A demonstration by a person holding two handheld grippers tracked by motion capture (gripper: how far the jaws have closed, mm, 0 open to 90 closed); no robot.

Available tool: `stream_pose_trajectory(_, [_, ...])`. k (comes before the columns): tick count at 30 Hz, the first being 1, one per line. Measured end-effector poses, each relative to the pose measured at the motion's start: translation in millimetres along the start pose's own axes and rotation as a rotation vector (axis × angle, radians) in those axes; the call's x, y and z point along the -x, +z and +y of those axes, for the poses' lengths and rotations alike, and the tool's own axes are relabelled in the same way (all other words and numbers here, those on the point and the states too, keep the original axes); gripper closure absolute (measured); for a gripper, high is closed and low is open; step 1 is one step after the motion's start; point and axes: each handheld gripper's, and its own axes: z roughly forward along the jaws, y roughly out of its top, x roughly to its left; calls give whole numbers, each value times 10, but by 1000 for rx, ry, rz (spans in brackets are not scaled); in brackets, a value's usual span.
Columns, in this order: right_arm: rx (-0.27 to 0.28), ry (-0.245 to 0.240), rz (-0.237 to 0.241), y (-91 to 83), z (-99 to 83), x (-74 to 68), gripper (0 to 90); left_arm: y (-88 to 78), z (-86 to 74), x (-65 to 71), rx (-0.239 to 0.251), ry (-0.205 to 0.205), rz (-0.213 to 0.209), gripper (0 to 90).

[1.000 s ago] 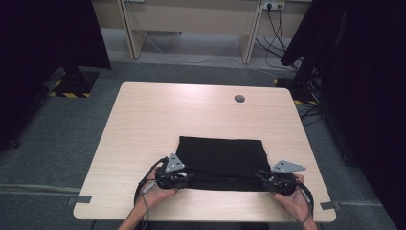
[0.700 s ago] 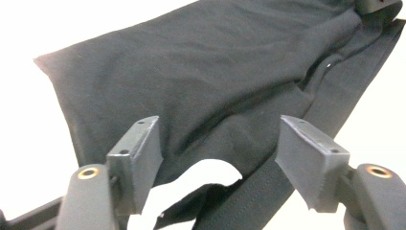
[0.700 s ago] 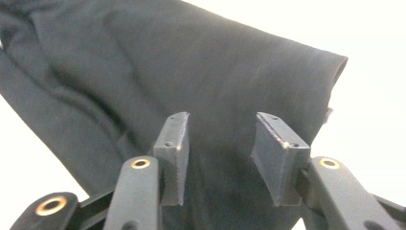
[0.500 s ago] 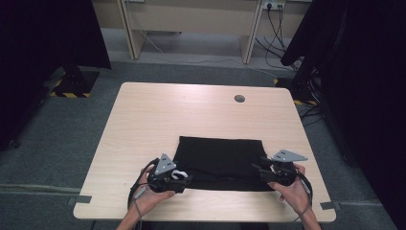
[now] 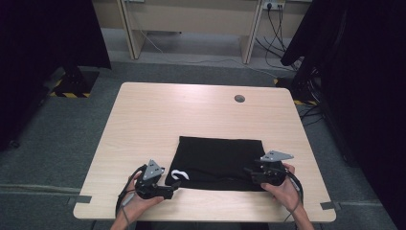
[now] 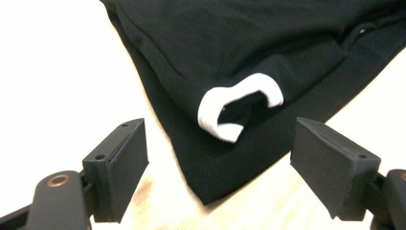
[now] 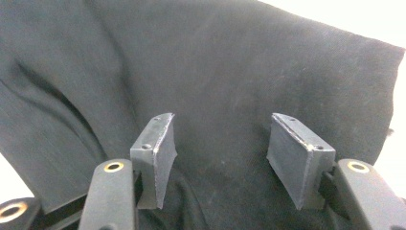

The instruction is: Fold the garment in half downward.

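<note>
Both tongs have just been opening, and nothing is pinched between either pair now. Left tongs (image 5: 173,190) stand spread off the near left corner of the black folded garment (image 5: 218,155), which lies flat on the near half of the desk (image 5: 191,115); a white mark (image 6: 238,109) is seen at that corner. Right tongs (image 5: 250,171) gape over the near right corner, cloth below the pads, not clamped. Compared with a second ago, both hands are drawn slightly outward. Judged: fold released, the near edge laid down.

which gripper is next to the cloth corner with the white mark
The left gripper, open at the folded black cloth's near left corner beside the white curved mark; the right gripper faces plain black fabric.
</note>
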Motion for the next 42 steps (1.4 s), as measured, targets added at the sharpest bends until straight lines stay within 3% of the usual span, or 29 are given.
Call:
stream_pose_trajectory(5, [13,-12,0,-11,-46,8,444,-25,-22,10,0,-1,4,195])
stream_pose_trajectory(18, [23,-9,21,-167,-210,217,447,0,-56,38,-9,-5,1,194])
stream_pose_trajectory(35, [18,-24,35,-310,-335,370,447,4,-57,16,-22,-26,19,118])
stream_pose_trajectory(42, [26,-20,37,-349,-382,417,447,20,-58,26,-54,-23,25,86])
